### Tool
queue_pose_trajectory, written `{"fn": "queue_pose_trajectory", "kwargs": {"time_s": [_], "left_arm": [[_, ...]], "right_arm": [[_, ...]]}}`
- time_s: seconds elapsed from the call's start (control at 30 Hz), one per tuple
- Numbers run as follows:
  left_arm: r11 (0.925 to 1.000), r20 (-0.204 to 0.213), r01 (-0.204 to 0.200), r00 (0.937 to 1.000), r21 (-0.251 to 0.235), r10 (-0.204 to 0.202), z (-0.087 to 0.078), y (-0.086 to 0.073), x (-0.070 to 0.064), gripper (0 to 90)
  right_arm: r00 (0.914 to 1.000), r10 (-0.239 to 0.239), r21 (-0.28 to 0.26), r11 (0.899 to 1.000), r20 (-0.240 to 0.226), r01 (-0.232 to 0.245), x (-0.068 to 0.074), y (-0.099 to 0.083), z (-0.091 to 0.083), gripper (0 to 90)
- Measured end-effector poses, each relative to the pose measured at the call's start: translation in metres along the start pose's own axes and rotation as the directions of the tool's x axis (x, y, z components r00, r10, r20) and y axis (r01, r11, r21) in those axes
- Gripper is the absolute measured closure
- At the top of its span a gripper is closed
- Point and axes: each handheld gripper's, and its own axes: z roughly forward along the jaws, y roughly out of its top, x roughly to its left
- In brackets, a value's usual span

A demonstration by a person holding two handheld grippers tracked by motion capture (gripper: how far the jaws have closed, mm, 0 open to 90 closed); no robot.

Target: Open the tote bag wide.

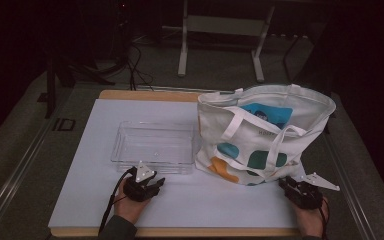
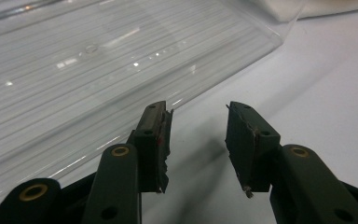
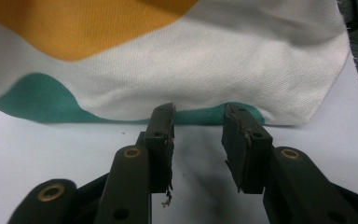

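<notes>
On the table, both grippers (image 1: 156, 184) (image 1: 283, 183) low, jaws parted, empty.

On the white rectangular table top (image 1: 95, 200), a clear plastic rectangular tray (image 1: 152, 146) lies left of centre, and a printed canvas tote bag (image 1: 260, 135) stands just beside it toward the right edge (handles draped over its front). Both grippers rest near the front edge: the left gripper (image 1: 156, 184) before the tray, the right gripper (image 1: 283, 183) before the bag.
</notes>
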Motion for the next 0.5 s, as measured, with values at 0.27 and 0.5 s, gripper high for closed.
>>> {"fn": "queue_pose_trajectory", "kwargs": {"time_s": [0.27,0.5], "left_arm": [[0.9999,0.019,-0.016,0.9997,-0.001,0.016,0.0000,0.0006,-0.0002,61.0],[0.9990,0.030,-0.044,0.9986,-0.003,0.044,0.0000,0.0017,-0.0018,63.0]], "right_arm": [[0.9998,-0.010,-0.018,1.000,-0.020,0.009,-0.0001,0.0006,-0.0023,63.1],[0.9988,-0.039,-0.008,0.999,-0.030,0.039,0.0030,0.0016,-0.0044,63.3]]}}
